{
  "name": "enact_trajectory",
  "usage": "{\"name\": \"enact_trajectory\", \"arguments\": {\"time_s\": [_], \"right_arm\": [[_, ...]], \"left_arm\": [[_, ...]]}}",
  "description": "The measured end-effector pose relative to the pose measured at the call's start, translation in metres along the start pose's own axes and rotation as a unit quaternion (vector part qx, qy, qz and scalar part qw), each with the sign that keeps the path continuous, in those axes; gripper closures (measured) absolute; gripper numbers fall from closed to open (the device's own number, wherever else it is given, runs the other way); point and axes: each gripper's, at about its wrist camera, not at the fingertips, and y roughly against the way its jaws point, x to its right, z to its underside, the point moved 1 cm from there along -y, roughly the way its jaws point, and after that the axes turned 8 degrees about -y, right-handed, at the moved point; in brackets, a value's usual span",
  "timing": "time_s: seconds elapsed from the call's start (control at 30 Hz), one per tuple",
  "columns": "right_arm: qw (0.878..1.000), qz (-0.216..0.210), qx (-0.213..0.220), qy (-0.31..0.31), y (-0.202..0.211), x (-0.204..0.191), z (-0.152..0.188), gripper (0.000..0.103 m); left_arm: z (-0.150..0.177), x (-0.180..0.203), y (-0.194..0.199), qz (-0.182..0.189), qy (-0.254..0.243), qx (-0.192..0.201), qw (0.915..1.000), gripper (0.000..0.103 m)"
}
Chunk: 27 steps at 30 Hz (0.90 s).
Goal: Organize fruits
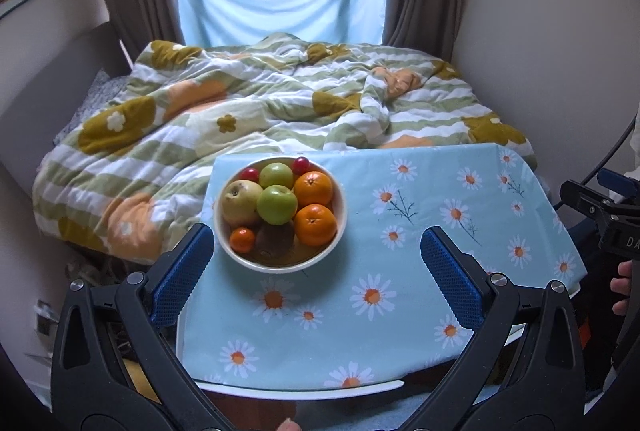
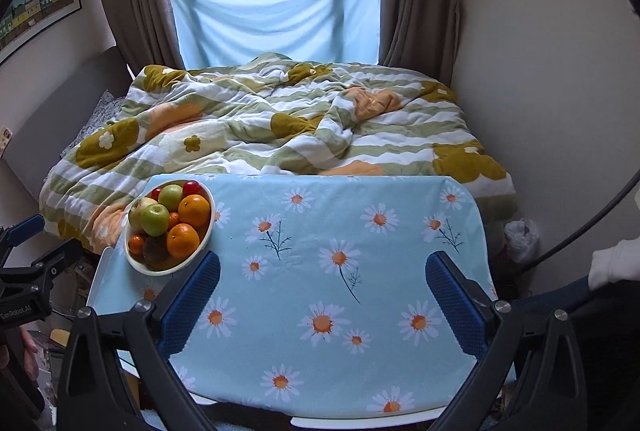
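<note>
I hold both tools above the near edge of the table. My left gripper is spread wide and empty, its left fingertip just beside the white bowl of fruit. My right gripper is equally wide and empty over bare daisy cloth, with the bowl at the table's far left corner. Only the left view shows the brown fruit clearly; only the right shows a white bag beside the bed.

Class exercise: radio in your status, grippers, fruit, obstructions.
Left gripper open, empty. Right gripper open, empty. All fruit piled in white bowl on daisy tablecloth. Nothing in the way.
</note>
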Motion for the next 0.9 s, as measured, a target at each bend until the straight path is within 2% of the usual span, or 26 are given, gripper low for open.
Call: {"name": "enact_trajectory", "arguments": {"time_s": [0.3,0.9], "right_arm": [[1.0,0.001,0.02,-0.008,0.019,0.014,0.009,0.001],[0.999,-0.003,0.031,-0.012,0.023,0.023,0.005,0.001]], "left_arm": [[-0.002,0.017,0.02,-0.011,0.0,0.028,0.9995,0.0],[-0.006,0.022,0.027,-0.025,0.0,0.041,0.9989,0.0]]}}
